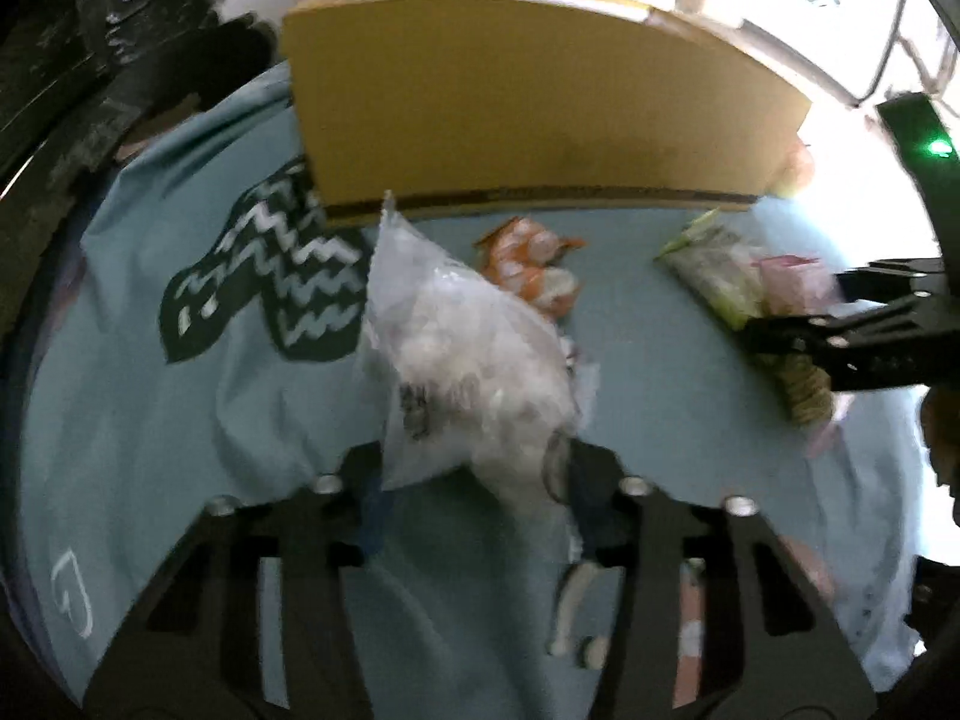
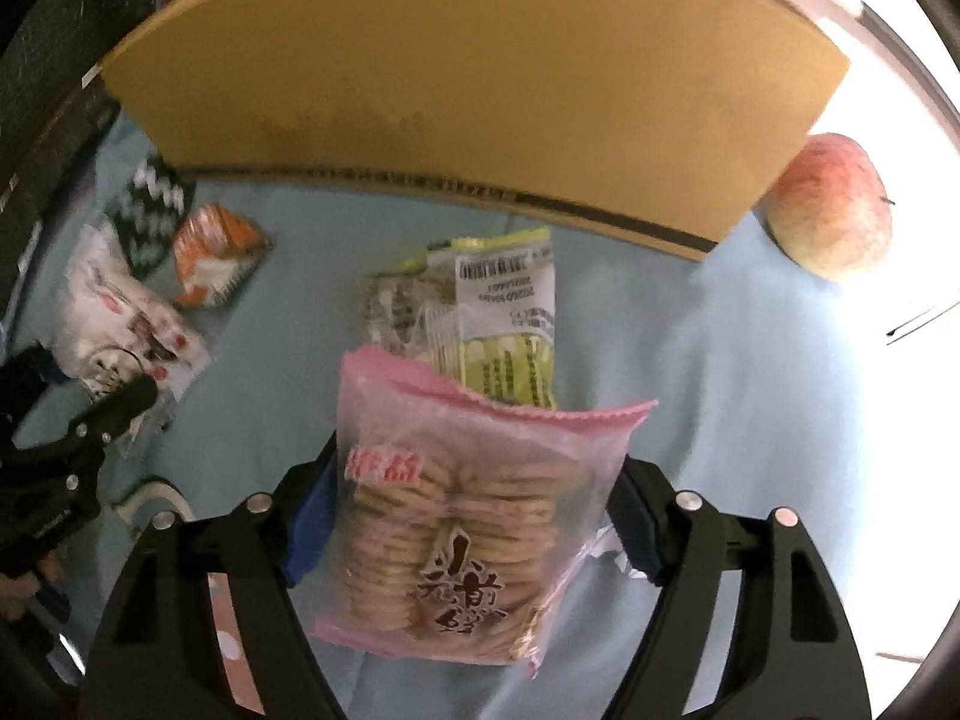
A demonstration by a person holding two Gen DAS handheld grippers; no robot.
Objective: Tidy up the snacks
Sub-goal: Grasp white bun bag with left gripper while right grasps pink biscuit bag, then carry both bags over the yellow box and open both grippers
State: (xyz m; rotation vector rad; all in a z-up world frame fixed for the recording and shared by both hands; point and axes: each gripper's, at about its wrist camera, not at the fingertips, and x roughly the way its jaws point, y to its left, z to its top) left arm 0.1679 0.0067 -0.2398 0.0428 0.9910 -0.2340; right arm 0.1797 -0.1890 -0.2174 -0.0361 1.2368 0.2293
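Note:
My left gripper (image 1: 474, 468) is shut on a white translucent snack bag (image 1: 462, 354) and holds it above the blue cloth. My right gripper (image 2: 474, 510) is shut on a pink bag of round crackers (image 2: 468, 516). A green-and-white snack packet (image 2: 498, 318) lies just beyond the pink bag. An orange-and-white packet (image 1: 531, 267) lies near the cardboard box (image 1: 540, 102). In the right wrist view the left gripper (image 2: 120, 408) shows at the left with the white bag (image 2: 120, 312). The box (image 2: 474, 90) stands close ahead.
A blue cloth (image 1: 180, 420) with a dark zigzag patch (image 1: 270, 276) covers the surface. A red-yellow apple (image 2: 831, 210) sits right of the box. Bright window light fills the far right. Dark furniture stands at the left.

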